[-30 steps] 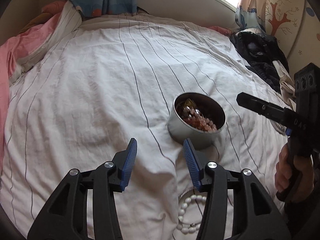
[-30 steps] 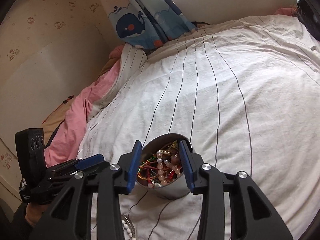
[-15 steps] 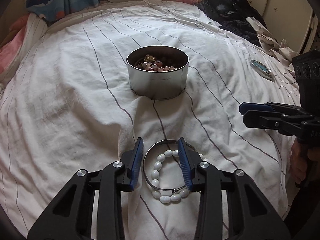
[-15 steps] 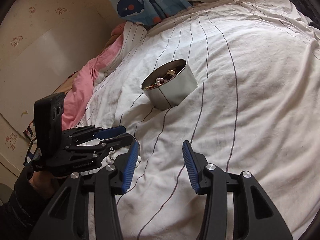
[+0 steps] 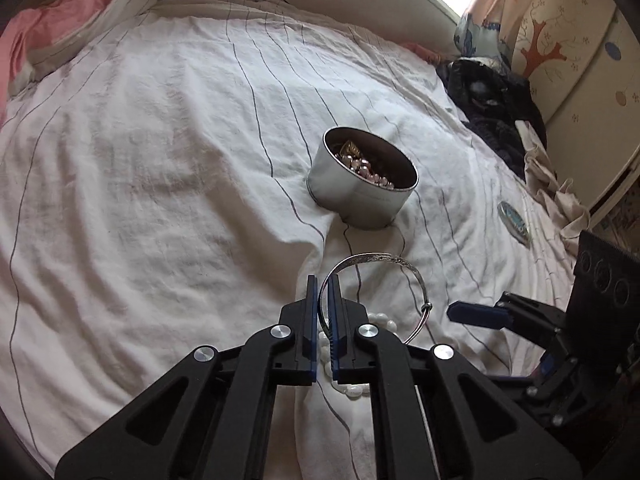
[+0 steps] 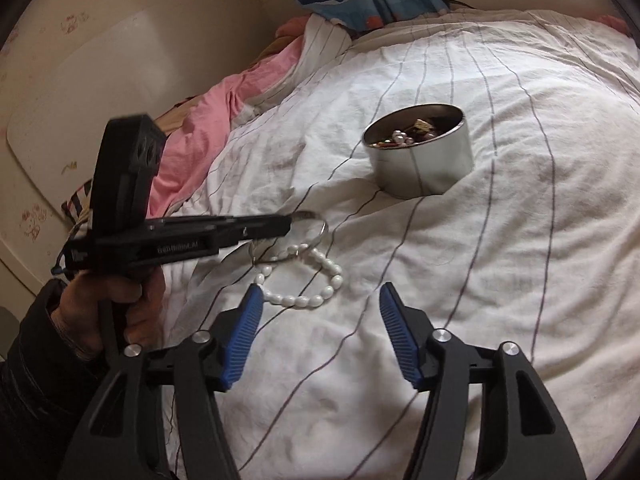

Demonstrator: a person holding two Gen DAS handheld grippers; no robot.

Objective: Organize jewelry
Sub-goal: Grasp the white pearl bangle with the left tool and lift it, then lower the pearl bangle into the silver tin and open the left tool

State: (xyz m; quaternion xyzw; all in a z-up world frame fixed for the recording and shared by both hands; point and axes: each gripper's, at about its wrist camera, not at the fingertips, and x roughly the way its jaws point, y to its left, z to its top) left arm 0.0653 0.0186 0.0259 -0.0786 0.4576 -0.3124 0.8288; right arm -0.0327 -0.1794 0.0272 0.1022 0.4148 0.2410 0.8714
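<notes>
Left claw (image 5: 323, 284) clenched on bangle (image 5: 374, 258) rim; right claw (image 6: 320, 300) opening over bare sheet (image 6: 500, 280).

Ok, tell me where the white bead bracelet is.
The white bead bracelet lies on the striped sheet, just ahead of the right gripper, overlapping the silver bangle.

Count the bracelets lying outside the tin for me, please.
2. The silver bangle is pinched in the left tool, short of the tin. The white bead bracelet lies on the sheet beside it, before the opening right tool. More may be hidden inside the tin.
</notes>
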